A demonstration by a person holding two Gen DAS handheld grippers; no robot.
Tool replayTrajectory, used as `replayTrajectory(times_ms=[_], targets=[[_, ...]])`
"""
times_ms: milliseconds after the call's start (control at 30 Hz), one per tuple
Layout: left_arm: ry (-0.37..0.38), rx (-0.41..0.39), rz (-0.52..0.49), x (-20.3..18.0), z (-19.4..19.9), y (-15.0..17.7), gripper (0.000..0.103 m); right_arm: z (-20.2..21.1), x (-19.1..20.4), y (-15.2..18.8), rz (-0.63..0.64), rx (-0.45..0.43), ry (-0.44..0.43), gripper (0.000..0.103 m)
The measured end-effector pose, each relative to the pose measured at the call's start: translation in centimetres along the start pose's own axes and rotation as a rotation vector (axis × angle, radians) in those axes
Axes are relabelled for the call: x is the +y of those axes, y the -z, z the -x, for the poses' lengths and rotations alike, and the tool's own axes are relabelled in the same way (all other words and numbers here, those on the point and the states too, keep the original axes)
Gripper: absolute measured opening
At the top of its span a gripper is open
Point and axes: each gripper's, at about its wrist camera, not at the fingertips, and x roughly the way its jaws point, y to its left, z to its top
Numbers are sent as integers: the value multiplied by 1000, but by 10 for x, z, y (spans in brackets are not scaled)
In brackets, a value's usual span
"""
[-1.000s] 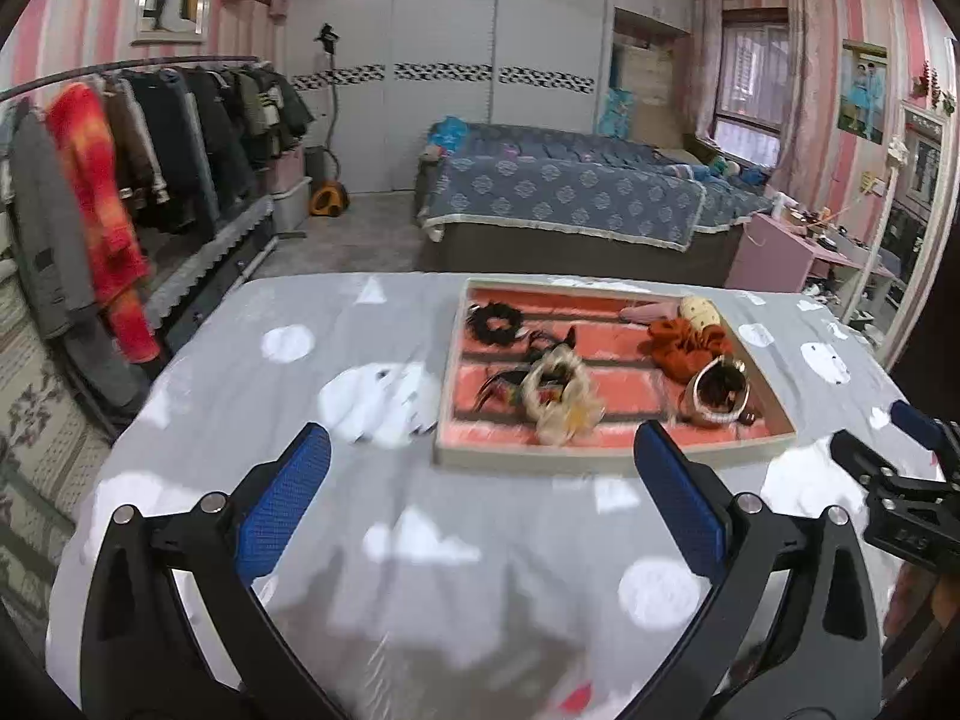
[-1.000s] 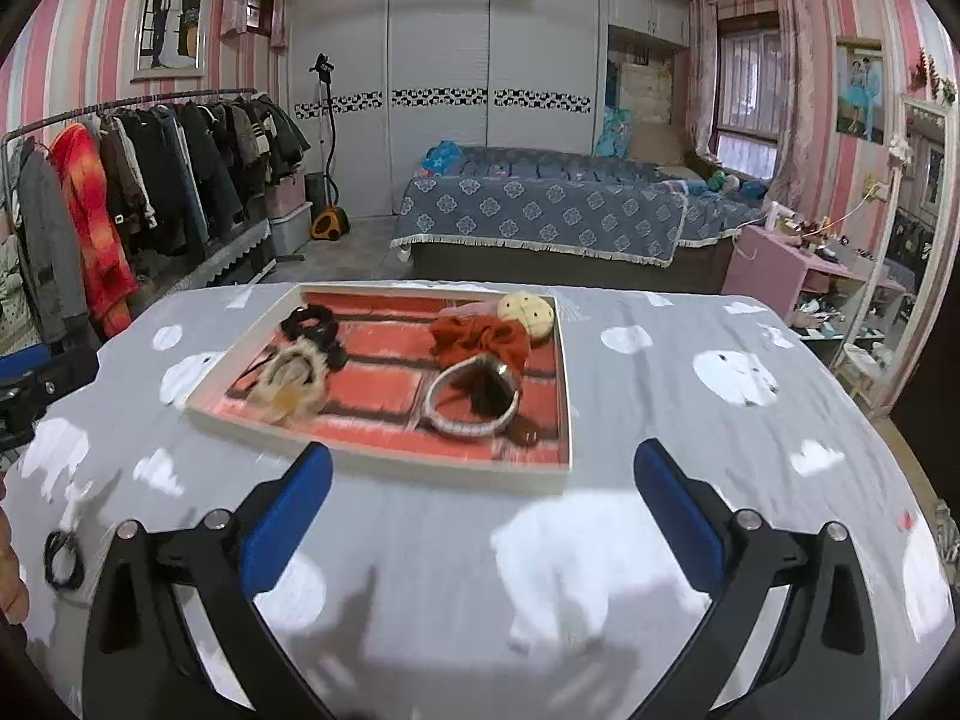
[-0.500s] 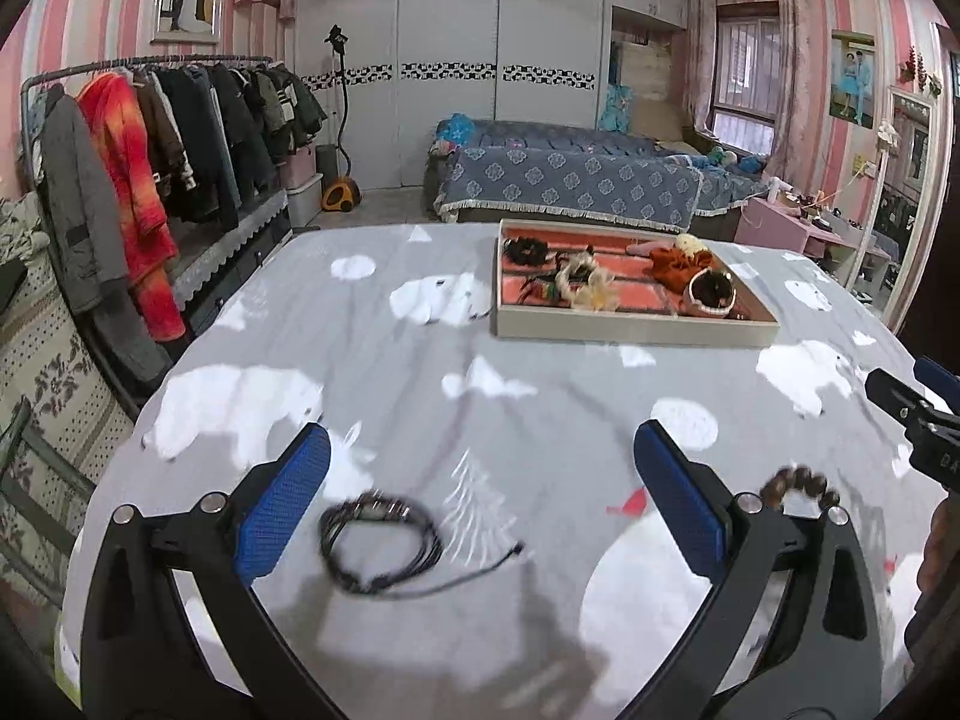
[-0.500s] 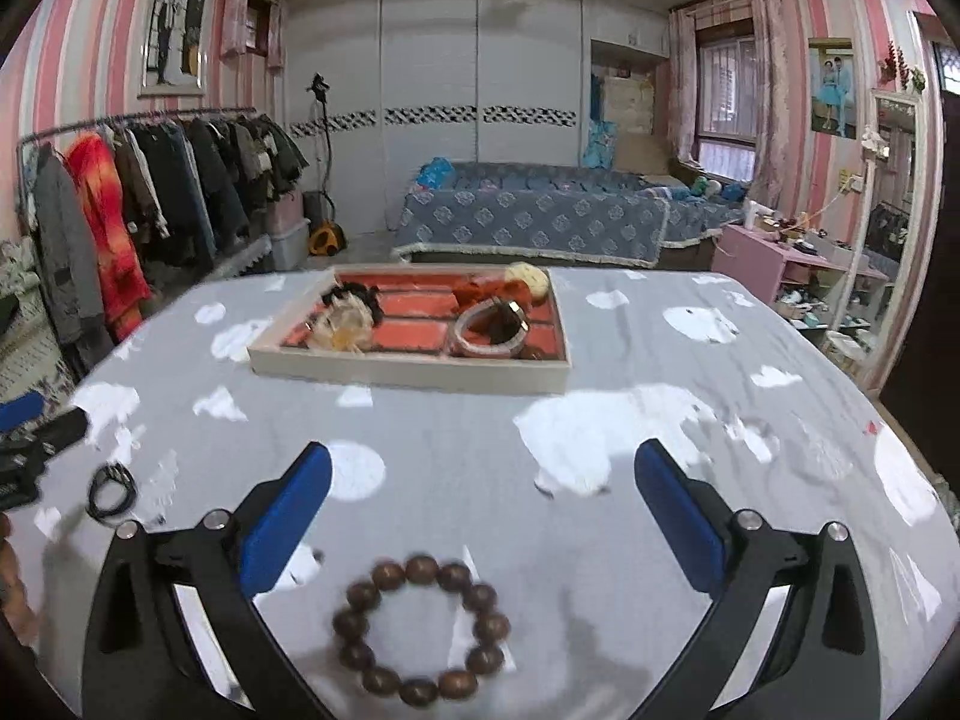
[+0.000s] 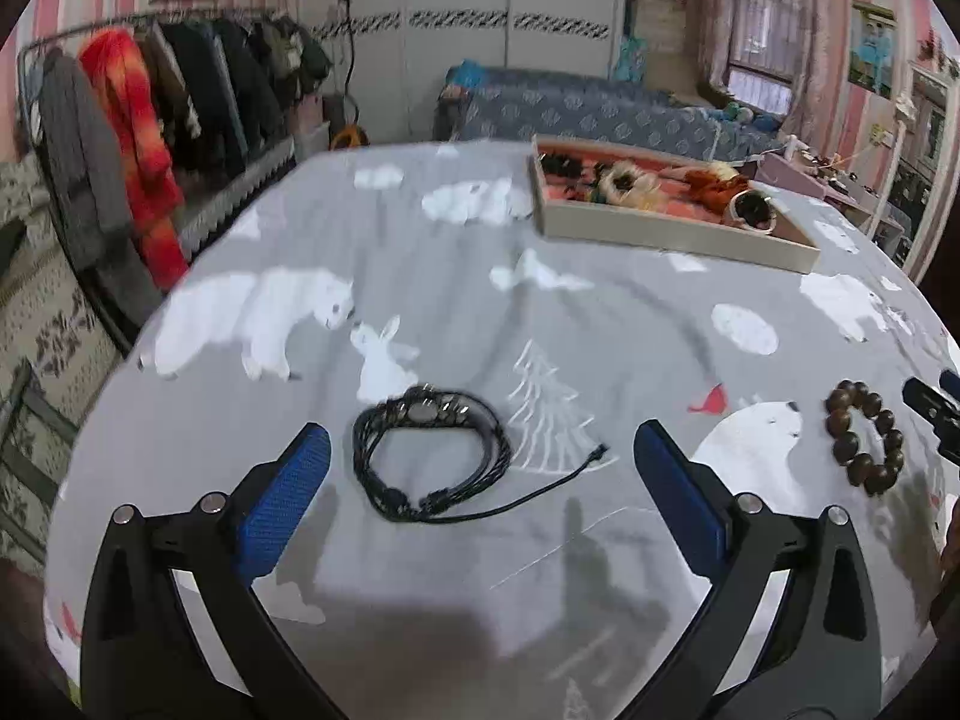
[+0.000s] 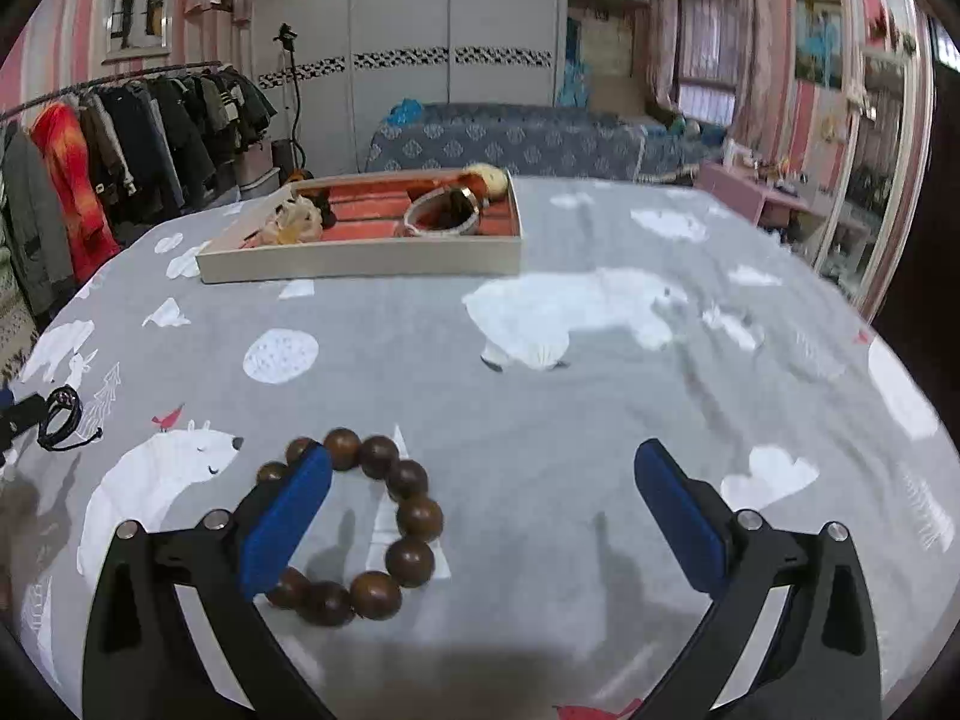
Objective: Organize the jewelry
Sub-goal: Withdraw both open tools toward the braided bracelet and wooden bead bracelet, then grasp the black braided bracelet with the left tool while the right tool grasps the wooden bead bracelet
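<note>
Black cord bracelet (image 5: 431, 455) lies flat on the table (image 5: 600, 324), between the wide-spread fingers of the left gripper (image 5: 480, 483), untouched. Wooden bead bracelet (image 6: 360, 531) lies to its right, under the wide-open right gripper (image 6: 483, 510), whose left finger (image 6: 285, 519) overlaps the ring of beads; contact cannot be told. Tray (image 6: 360, 258), holding other ornaments, stands well apart toward the table's far side.

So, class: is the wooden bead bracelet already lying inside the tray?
No, the wooden bead bracelet lies on the tablecloth, well short of the tray.
</note>
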Motion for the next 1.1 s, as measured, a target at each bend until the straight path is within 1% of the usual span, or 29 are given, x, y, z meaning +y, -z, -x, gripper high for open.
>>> replayTrajectory(times_ms=[100, 167, 300, 333, 367, 400, 433, 500, 567, 600, 633, 700, 733, 767, 867, 933, 1000, 1067, 1100], targets=[[7, 18, 29, 10, -8, 1, 98, -4, -1, 2, 6, 10, 2, 99], [7, 32, 28, 14, -12, 0, 98, -7, 2, 2, 16, 26, -13, 98], [-19, 58, 15, 19, -20, 3, 98, -9, 11, 4, 58, 38, -4, 98], [-22, 68, 11, 21, -22, 3, 98, -10, 13, 4, 69, 42, -5, 96], [-23, 75, 12, 22, -24, 3, 98, -12, 15, 4, 76, 48, -4, 91], [-23, 80, 18, 26, -26, 2, 98, -14, 16, 4, 81, 60, -6, 87], [-26, 78, 24, 29, -26, 1, 98, -17, 17, 4, 83, 73, -10, 80], [-48, 65, 16, 35, -25, -2, 97, -23, 17, 4, 81, 103, -16, 78], [-75, 50, 0, 39, -23, -4, 96, -25, 16, 4, 75, 114, -19, 72], [-84, 48, -12, 42, -23, -4, 96, -26, 16, 5, 76, 118, -19, 71], [-90, 52, -17, 44, -25, -5, 94, -27, 16, 5, 78, 123, -19, 71], [-107, 68, -24, 50, -30, -6, 81, -30, 18, 6, 89, 138, -18, 65], [-104, 81, -24, 52, -33, -7, 78, -31, 20, 6, 97, 146, -15, 62], [-98, 93, -22, 54, -36, -7, 74, -33, 23, 6, 107, 154, -14, 60], [-45, 156, -9, 60, -52, -7, 60, -36, 26, 7, 127, 171, -7, 58], [-37, 162, -7, 60, -55, -8, 60, -37, 28, 8, 132, 178, -13, 55], [-30, 161, -9, 59, -56, -9, 54, -38, 28, 8, 133, 180, -16, 53], [-30, 160, -11, 58, -57, -10, 49, -39, 30, 8, 137, 180, -32, 42], [-30, 158, -12, 58, -56, -9, 47, -39, 31, 8, 141, 179, -37, 40]])
